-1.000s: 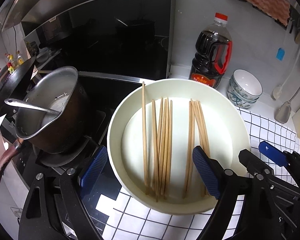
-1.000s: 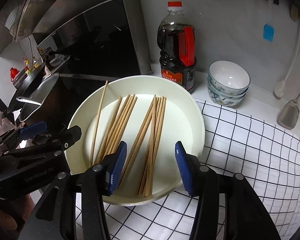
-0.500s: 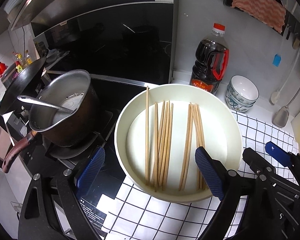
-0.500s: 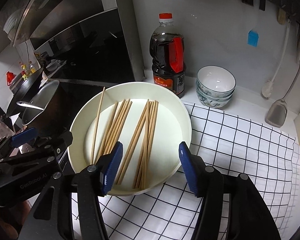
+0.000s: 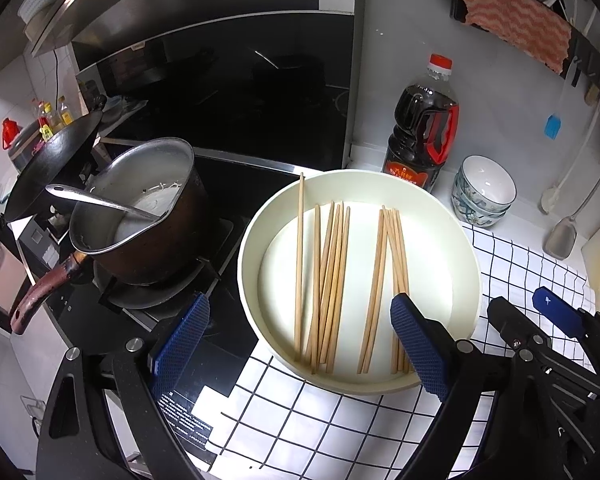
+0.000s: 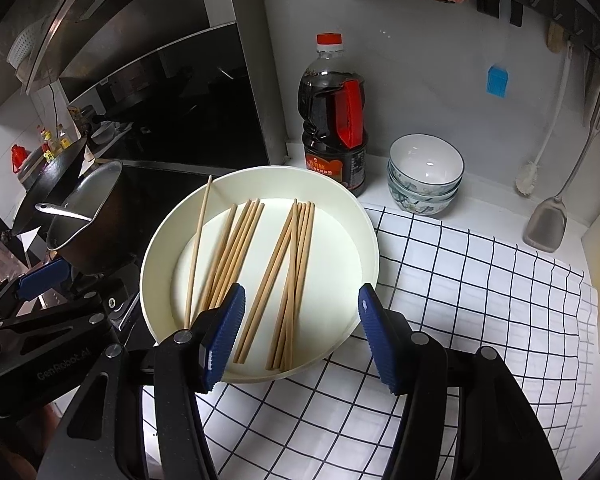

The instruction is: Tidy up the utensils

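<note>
A white round bowl (image 5: 475, 276) (image 6: 373, 248) stands on a checked cloth and holds several wooden chopsticks. They lie in a left bunch (image 5: 332, 272) (image 6: 232, 256) and a right bunch (image 5: 392, 248) (image 6: 296, 264), with a single stick (image 5: 299, 260) (image 6: 198, 248) leaning on the far rim. My left gripper (image 5: 300, 320) hovers above the bowl's near left side, wide open and empty. My right gripper (image 6: 301, 312) hangs over the right bunch, open, its pads clear of the sticks. Each gripper also shows at the edge of the other's view.
A metal pot (image 5: 140, 216) with a ladle sits on the black stove to the left, with a wok (image 5: 52, 160) behind it. A soy sauce bottle (image 6: 334, 120), stacked bowls (image 6: 424, 176) and a spatula (image 6: 546, 224) stand by the back wall. The checked cloth (image 6: 480, 280) spreads to the right.
Both grippers have drawn up and back from the bowl, so it looks smaller. The right jaws have widened a little. The chopsticks lie as before.
</note>
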